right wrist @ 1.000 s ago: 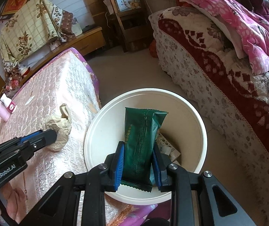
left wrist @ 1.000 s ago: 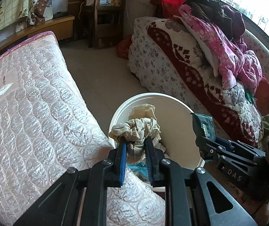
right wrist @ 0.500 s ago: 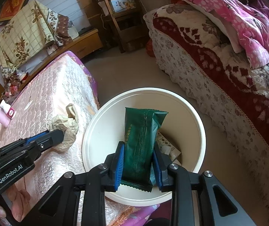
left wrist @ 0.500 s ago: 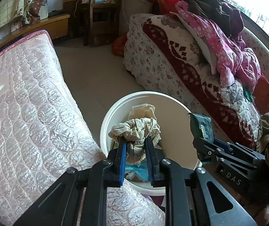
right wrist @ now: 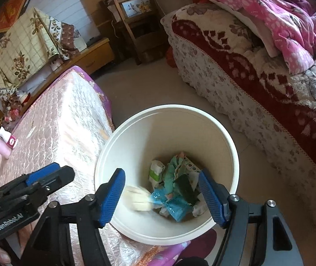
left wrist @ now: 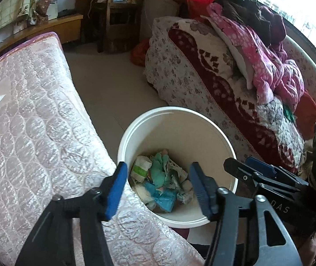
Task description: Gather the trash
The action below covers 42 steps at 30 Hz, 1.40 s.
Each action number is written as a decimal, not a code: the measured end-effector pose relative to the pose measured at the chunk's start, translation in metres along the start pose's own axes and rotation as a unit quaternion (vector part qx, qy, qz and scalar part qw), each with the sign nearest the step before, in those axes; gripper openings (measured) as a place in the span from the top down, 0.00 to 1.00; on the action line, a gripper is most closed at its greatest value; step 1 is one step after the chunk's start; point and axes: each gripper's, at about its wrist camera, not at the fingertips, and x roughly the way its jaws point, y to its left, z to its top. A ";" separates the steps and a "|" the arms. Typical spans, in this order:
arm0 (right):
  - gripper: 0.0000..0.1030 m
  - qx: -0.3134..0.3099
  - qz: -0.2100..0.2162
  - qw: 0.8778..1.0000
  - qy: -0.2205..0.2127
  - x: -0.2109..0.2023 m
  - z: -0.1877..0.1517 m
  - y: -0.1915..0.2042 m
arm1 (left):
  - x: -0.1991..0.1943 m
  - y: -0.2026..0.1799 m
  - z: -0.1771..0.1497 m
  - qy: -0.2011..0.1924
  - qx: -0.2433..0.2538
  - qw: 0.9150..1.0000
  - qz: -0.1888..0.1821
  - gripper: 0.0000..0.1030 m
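Left hand-held gripper (left wrist: 158,184) released, blue pads spread wide and empty above the white bin (left wrist: 202,119). Right hand-held gripper (right wrist: 162,194) likewise released, nothing between its pads, over the same bin. Bin on the floor, touching the near corner of the pink quilted mattress (left wrist: 29,128). Green wrapper (right wrist: 185,187) lying in the bin's bottom among blue and white scraps; pale crumpled wad (right wrist: 136,200), blurred, inside beside them.
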 end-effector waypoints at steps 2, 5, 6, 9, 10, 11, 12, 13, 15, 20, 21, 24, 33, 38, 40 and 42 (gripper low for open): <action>0.29 -0.002 0.001 1.000 -0.005 -0.002 0.000 0.002 | -0.006 0.004 0.000 -0.008 -0.003 1.000 0.001 0.39; 0.29 -0.010 -0.007 1.000 -0.009 -0.002 0.000 0.004 | -0.016 0.009 0.000 -0.023 0.002 1.000 0.012 0.38; 0.29 -0.013 -0.009 1.000 -0.010 -0.003 0.000 0.005 | -0.020 0.010 0.000 -0.031 0.004 0.999 0.017 0.37; 0.29 -0.021 -0.015 0.999 -0.019 -0.006 0.000 0.008 | -0.034 0.015 -0.002 -0.051 0.012 0.998 0.033 0.37; 0.29 -0.026 -0.016 0.999 -0.024 -0.008 0.000 0.011 | -0.038 0.016 -0.003 -0.057 0.013 0.998 0.037 0.37; 0.29 -0.031 -0.019 0.999 -0.028 -0.010 0.001 0.014 | -0.043 0.018 -0.005 -0.064 0.012 0.997 0.040 0.37; 0.29 -0.036 -0.022 0.999 -0.033 -0.012 0.001 0.017 | -0.048 0.020 -0.006 -0.070 0.009 0.997 0.040 0.37; 0.29 -0.044 -0.024 0.998 -0.037 -0.014 0.000 0.021 | -0.055 0.023 -0.007 -0.077 0.004 0.996 0.041 0.37; 0.29 -0.058 -0.026 0.997 -0.048 -0.019 0.000 0.027 | -0.068 0.027 -0.008 -0.095 -0.003 0.994 0.048 0.37; 0.29 -0.088 -0.023 0.992 -0.085 -0.047 -0.002 0.048 | -0.112 0.031 -0.018 -0.161 0.001 0.984 0.072 0.34; 0.29 -0.091 -0.021 0.991 -0.092 -0.053 -0.003 0.051 | -0.118 0.029 -0.018 -0.167 0.001 0.983 0.075 0.30; 0.29 -0.097 -0.010 0.990 -0.106 -0.072 -0.005 0.061 | -0.143 0.027 -0.023 -0.197 0.006 0.977 0.084 0.29; 0.29 -0.107 0.007 0.982 -0.156 -0.131 -0.017 0.089 | -0.196 0.012 -0.041 -0.239 0.032 0.966 0.097 0.28; 0.29 -0.116 0.011 0.977 -0.178 -0.155 -0.021 0.102 | -0.220 0.009 -0.050 -0.260 0.032 0.959 0.108 0.28; 0.28 -0.119 0.017 0.975 -0.185 -0.165 -0.023 0.106 | -0.227 0.010 -0.053 -0.266 0.028 0.957 0.110 0.28; 0.28 -0.124 0.018 0.974 -0.191 -0.173 -0.026 0.111 | -0.236 0.012 -0.056 -0.273 0.022 0.955 0.113 0.28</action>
